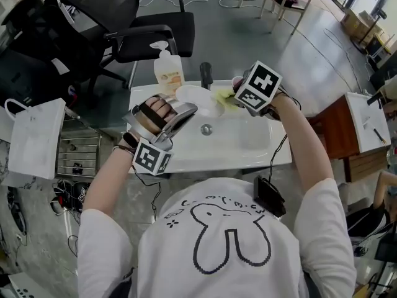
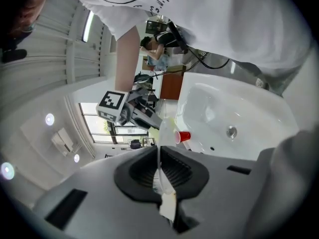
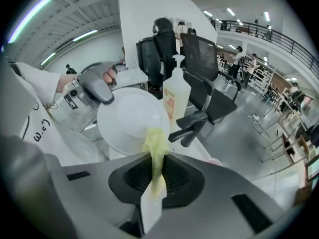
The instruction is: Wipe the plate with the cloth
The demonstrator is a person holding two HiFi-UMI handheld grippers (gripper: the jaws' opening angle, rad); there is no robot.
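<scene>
left fingers [image 2: 133, 172] clamp plate [image 1: 197, 98] rim | right fingers [image 3: 130, 179] pinch cloth [image 1: 224, 97] against plate | soap bottle [image 1: 169, 72], faucet [image 1: 205, 75] behind

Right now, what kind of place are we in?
Probably a big open office or workshop: a white sink stands beside black office chairs, with a railed upper floor behind.
</scene>
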